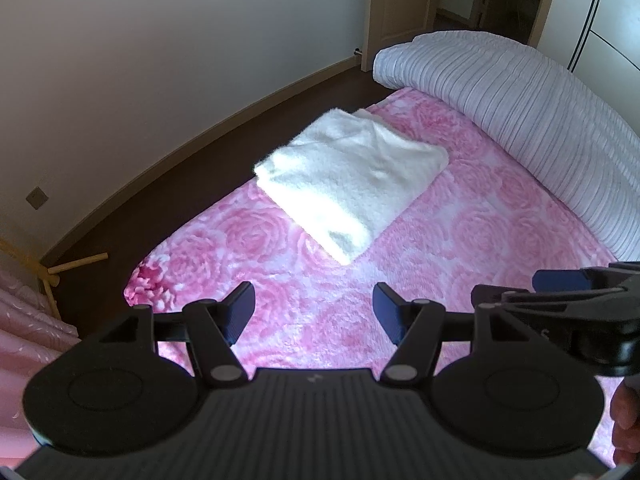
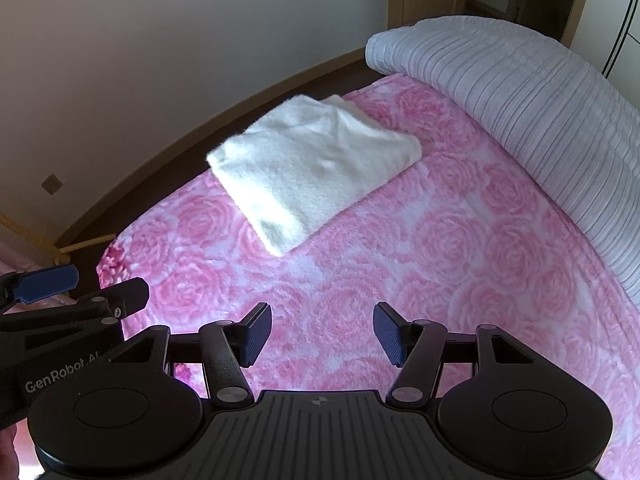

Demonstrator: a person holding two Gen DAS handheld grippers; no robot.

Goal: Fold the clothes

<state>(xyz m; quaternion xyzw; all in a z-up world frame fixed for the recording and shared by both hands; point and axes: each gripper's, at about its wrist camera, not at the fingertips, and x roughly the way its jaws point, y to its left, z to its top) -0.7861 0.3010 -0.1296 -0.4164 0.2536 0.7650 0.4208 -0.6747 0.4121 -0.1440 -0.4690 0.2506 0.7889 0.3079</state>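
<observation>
**Folded white garment lay on the rose blanket**

While both tools hovered apart from it, the folded white fleece garment rested on the pink rose-patterned blanket, near the rolled striped duvet. Left gripper and right gripper each stood spread wide, pinching nothing.

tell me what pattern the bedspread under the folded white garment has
Pink roses on the bedspread, clearest in the right wrist view.

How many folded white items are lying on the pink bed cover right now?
1. A folded fluffy white garment lies on the pink rose-patterned blanket, near its far edge by the wall. Separate pieces stacked inside its folds would not show.
</observation>
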